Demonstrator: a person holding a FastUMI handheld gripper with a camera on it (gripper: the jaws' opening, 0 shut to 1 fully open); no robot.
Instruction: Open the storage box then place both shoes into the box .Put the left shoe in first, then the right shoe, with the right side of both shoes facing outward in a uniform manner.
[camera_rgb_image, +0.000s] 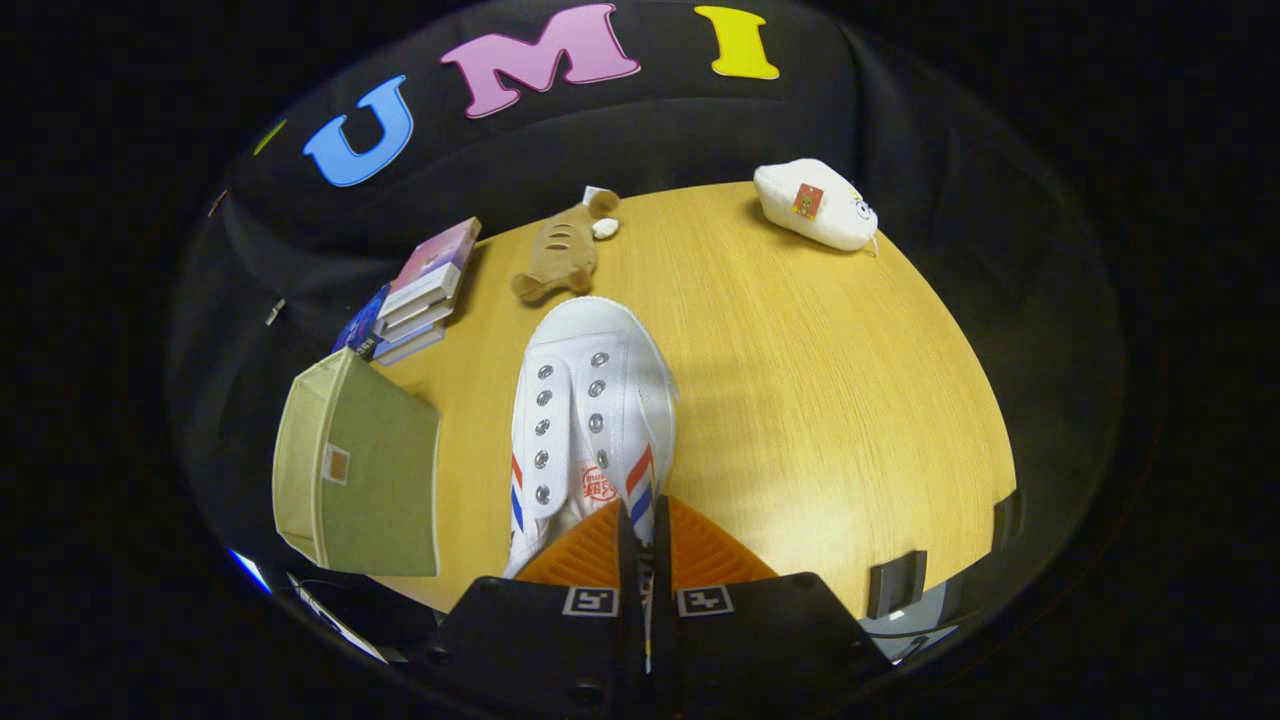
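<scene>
white shoe (590, 420) | toe pointing away | green storage box (360, 480) beside it

Seen from behind: gripper (645, 515) built of two black, blocky carriers side by side, matte, with slanted outer edges. On top of each, a small square marker (590, 601) in black and white. Ahead of those, two wedge-shaped fingers (590, 555), finely ribbed across the flat faces and tapering toward the tips. Pressed nearly together with a thin slit between, closed on what looks like the heel rim of the white shoe (590, 420). Low on the left carrier, round recesses, perhaps screw holes.
</scene>
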